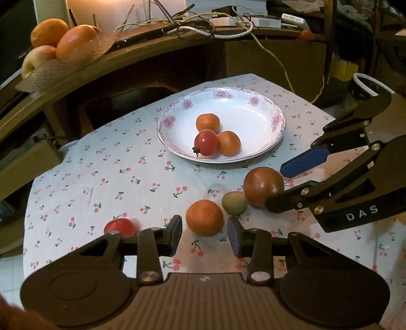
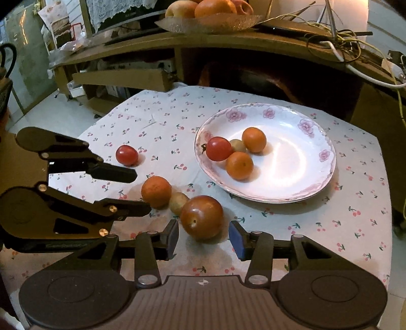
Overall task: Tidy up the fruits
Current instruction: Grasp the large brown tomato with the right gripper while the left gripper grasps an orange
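A flowered white plate on the cherry-print cloth holds two small oranges, a red tomato and a small greenish fruit. Loose on the cloth lie an orange, a small greenish fruit, a large dark-red fruit and a red tomato. My left gripper is open, its fingers on either side of the loose orange. My right gripper is open around the dark-red fruit.
Behind the table a wooden shelf carries a glass bowl of large oranges and apples, plus tangled cables. A cardboard box sits at the table's far left corner. The cloth's edges drop off left and right.
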